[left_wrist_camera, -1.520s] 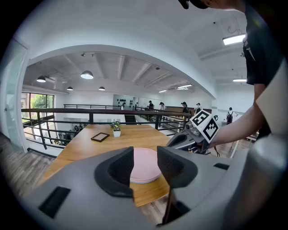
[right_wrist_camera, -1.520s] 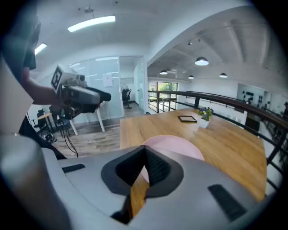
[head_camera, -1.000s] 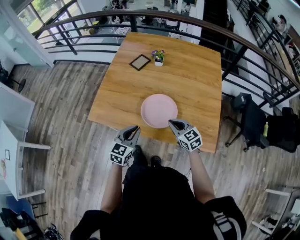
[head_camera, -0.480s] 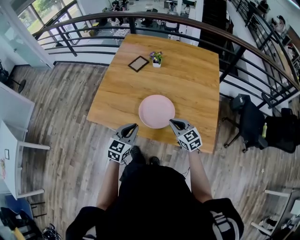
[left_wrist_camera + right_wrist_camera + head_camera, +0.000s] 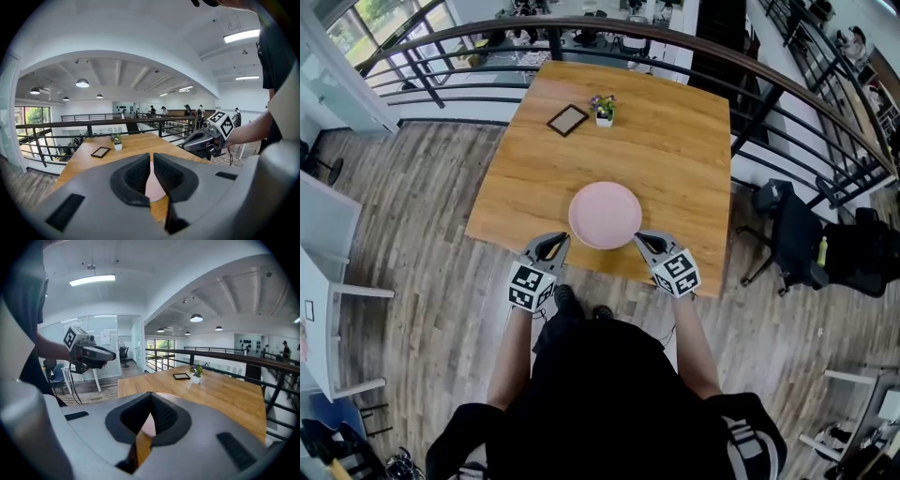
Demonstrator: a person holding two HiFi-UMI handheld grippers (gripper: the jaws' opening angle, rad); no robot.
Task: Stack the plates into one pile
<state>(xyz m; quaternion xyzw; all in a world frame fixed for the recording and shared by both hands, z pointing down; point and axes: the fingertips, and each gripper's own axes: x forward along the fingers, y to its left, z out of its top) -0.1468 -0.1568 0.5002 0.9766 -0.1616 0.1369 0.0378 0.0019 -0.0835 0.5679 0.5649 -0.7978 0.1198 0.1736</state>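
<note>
Progress looks almost complete: on the wooden table (image 5: 675, 141) only one pink round shape shows, the plate pile (image 5: 605, 215), and no other plate lies apart anywhere on the top. So I judge that the stacking is done and little remains, perhaps only to draw the hands away. How many plates are in it I cannot tell from above. The pile lies flat near the table edge closest to the person, hollow side up, between the two grippers. Because it is round, it has no long axis and points to no side; its only axis stands upright. The left gripper (image 5: 555, 242) hangs just beside the pile's left rim, jaws clenched together with nothing between them. The right gripper (image 5: 643, 240) is just beside the right rim, also clenched and empty. A picture frame (image 5: 567, 119) and a flower pot (image 5: 602, 110) stand well apart, on the far side.
</note>
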